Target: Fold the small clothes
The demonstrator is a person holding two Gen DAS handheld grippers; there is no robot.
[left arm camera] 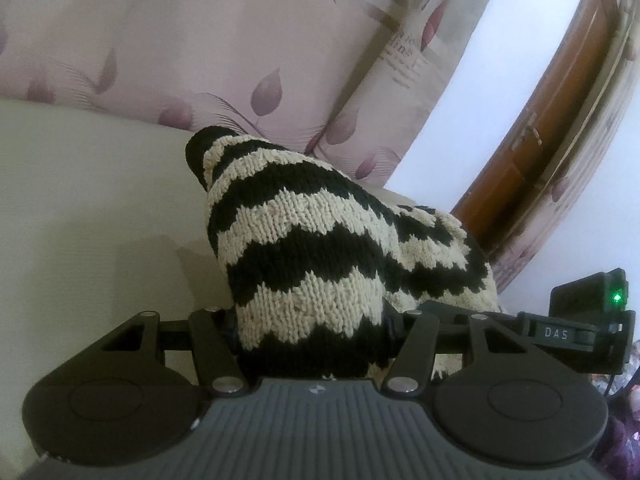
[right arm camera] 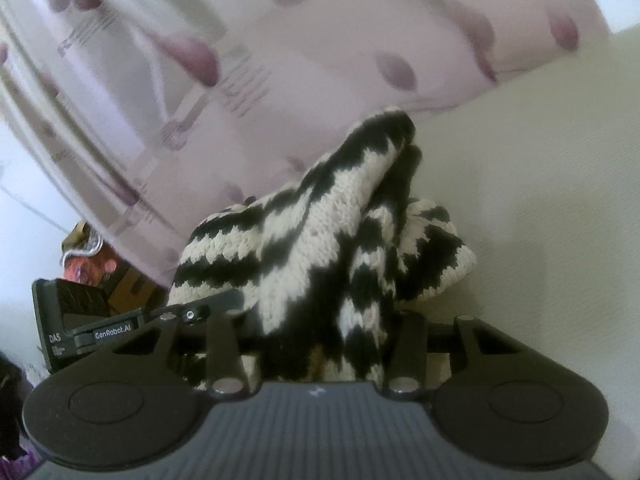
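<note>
A black and cream zigzag knit garment (left arm camera: 312,248) fills the middle of the left wrist view and drapes over my left gripper (left arm camera: 310,344), which is shut on it; the fingertips are hidden under the knit. In the right wrist view the same knit garment (right arm camera: 320,240) is bunched over my right gripper (right arm camera: 320,344), which is also shut on it. The garment is lifted above a cream sheet (left arm camera: 92,208). The other gripper shows at the edge of each view, the right one (left arm camera: 584,320) and the left one (right arm camera: 92,328).
A pink pillow with purple leaf print (left arm camera: 200,40) lies behind the garment, also in the right wrist view (right arm camera: 320,40). A wooden bed frame (left arm camera: 552,120) and white wall are at the right. Clutter (right arm camera: 92,264) lies at the left of the right wrist view.
</note>
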